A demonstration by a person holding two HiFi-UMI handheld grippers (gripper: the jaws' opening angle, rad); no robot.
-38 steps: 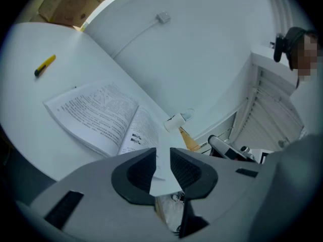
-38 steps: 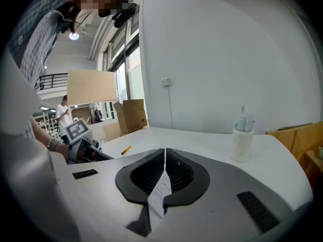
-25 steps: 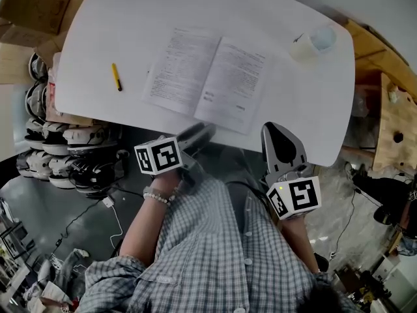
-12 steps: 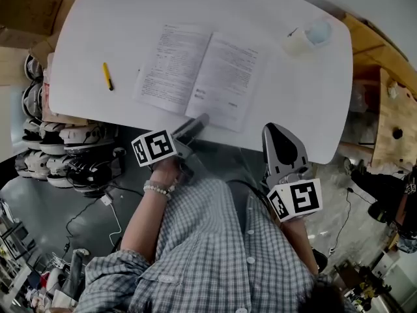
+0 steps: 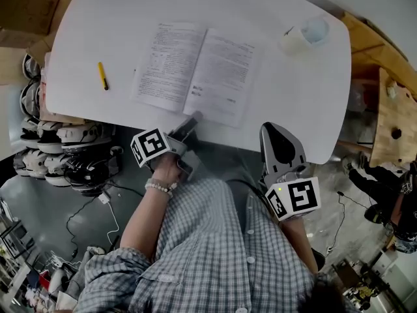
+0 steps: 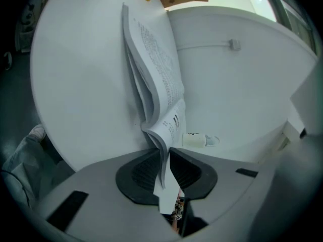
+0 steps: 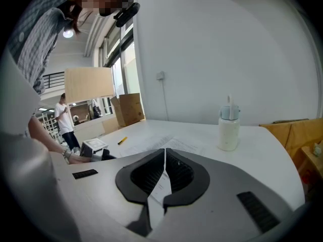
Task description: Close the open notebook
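Your notebook [image 5: 195,74] lies open and flat, printed pages up, spine pointing away from you, near the front edge of the white table [image 5: 91,31].

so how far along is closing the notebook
Nothing is closed yet: the notebook lies open on the table. In hand: the left gripper has just been closing its jaws and pinches the pages at the near edge. The right gripper is shut, empty, away from the notebook. Left: swing those pages over to shut it.

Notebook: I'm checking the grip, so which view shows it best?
Left gripper view: the left tongs, jaws just closing, pinch the notebook's near page edge. Head view shows it spread open on the table; right gripper view, only flat distant pages.
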